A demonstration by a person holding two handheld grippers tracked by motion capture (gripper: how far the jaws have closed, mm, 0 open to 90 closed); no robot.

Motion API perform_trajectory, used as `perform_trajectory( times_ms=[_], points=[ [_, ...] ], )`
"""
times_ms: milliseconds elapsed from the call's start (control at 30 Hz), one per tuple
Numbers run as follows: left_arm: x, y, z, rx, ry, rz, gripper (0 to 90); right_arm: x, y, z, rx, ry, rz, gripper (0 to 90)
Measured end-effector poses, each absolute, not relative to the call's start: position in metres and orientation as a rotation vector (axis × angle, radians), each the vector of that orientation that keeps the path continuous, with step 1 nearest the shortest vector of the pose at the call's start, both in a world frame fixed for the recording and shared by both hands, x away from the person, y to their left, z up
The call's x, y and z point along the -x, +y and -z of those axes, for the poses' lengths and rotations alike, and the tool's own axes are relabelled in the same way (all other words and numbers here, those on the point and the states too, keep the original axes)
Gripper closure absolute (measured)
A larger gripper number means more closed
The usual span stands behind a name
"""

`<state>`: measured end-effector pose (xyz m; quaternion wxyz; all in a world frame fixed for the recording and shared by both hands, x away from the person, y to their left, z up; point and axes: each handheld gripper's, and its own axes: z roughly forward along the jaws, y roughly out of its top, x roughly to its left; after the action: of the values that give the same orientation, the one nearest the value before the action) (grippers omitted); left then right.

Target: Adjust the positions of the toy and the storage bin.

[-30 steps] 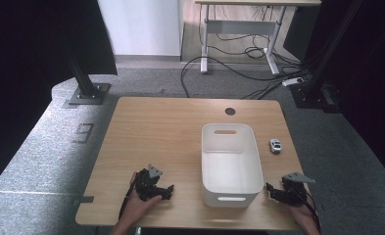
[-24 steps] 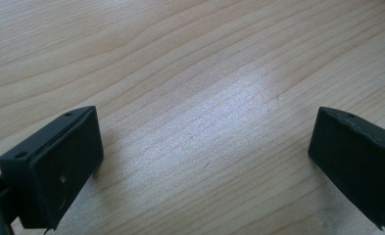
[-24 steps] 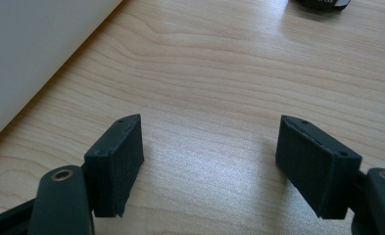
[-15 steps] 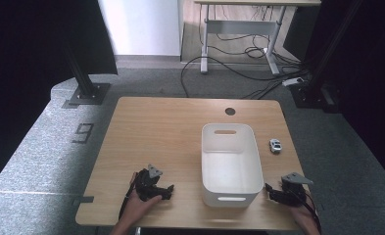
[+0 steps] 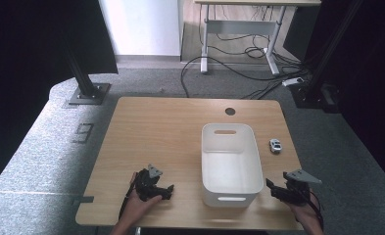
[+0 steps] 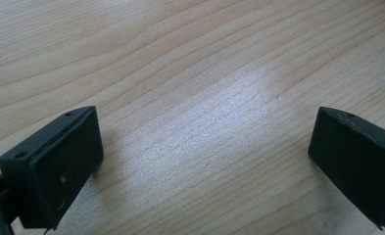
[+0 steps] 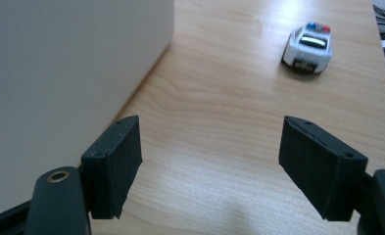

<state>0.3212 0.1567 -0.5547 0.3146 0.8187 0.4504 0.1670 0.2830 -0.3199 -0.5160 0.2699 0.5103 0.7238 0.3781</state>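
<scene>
Both pairs of black jaws stand wide apart with nothing between them. The left gripper (image 5: 153,185) rests low on the light wooden table (image 5: 160,132) near its front edge, held in a hand, bare wood grain between its jaws. The right gripper (image 5: 289,188) sits at the front right corner, just beside the white rectangular plastic bin (image 5: 229,156). Ahead of it, right of the bin, stands a small white toy police car (image 7: 307,47).
</scene>
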Motion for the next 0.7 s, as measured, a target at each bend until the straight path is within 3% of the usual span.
perform_trajectory(
  times_ms=[700],
  points=[
    [-0.321, 0.157, 0.555, -2.157, 1.187, -0.440, 0.0, -0.277, -0.311, 0.468, -1.343, 1.843, -1.163, 22.6]
  ],
)
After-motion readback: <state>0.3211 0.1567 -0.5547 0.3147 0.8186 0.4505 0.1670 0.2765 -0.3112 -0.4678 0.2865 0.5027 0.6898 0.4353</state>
